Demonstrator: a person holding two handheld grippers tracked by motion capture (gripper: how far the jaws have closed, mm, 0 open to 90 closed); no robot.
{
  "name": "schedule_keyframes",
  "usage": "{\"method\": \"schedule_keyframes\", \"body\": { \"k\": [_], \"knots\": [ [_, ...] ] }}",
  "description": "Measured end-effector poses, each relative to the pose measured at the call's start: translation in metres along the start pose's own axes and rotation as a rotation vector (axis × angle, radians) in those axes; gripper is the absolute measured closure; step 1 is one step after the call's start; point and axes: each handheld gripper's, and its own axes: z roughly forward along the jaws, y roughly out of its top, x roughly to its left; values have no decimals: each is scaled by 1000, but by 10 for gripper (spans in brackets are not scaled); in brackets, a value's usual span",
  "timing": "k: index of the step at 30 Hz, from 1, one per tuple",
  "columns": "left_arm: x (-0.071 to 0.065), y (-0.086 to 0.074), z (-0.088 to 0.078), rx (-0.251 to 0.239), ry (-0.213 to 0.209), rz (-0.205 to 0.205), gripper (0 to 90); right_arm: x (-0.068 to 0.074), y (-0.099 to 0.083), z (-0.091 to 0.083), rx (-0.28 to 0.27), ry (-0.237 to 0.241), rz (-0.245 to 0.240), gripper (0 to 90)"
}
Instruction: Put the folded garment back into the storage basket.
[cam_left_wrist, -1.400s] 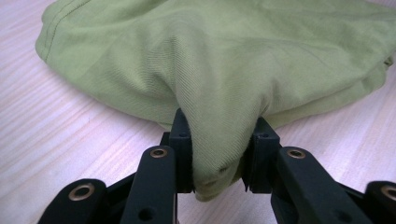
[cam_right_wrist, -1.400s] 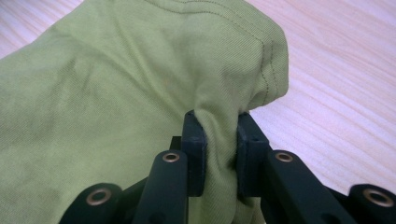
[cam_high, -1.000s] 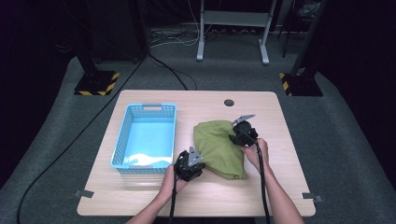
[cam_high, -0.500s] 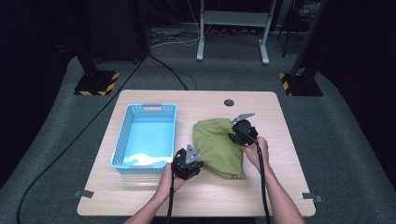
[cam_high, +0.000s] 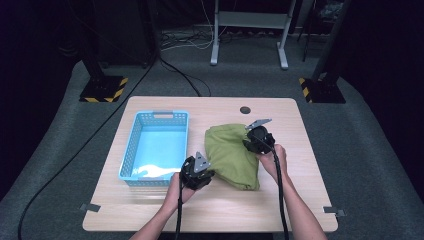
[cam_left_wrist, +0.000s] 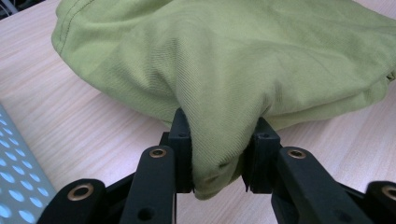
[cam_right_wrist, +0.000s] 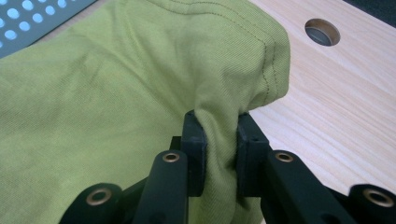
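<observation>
The left tongs (cam_left_wrist: 217, 163) had their two black jaws clamped on a thick fold at the near-left edge of the green cloth (cam_high: 231, 152), the fabric bulging up between the jaws and draping away from them across the wood. The right tongs (cam_right_wrist: 220, 154) were likewise pinched on a fold of the cloth, near its far-right corner, where a stitched hem curved down just beside the jaws. Seen from the high view, the left tongs (cam_high: 196, 171) sat toward the near edge of the tabletop (cam_high: 300, 130), and the right tongs (cam_high: 258, 137) sat farther back and to the right, so the cloth lay stretched between them, its long axis running from near-left to far-right. The bundle was still resting on the tabletop, roughly at its middle and a little to the right, rumpled rather than flat. Just beside the cloth's left edge stood a blue basket (cam_high: 131, 150), its long side parallel to the left edge of the tabletop; it appeared to hold nothing, with only a bright glare on its floor. The left hand was the nearer one to the basket, so any carry that way would likely lead with that side. A small round hole (cam_high: 245, 109) sat near the far edge.
</observation>
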Motion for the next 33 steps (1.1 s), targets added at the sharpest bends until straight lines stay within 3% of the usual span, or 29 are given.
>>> {"method": "schedule_keyframes", "body": {
  "k": [33],
  "knots": [
    [19,3,-18,-37,18,-24,689,12,23,-5,-25,-13,-36,767]
  ]
}}
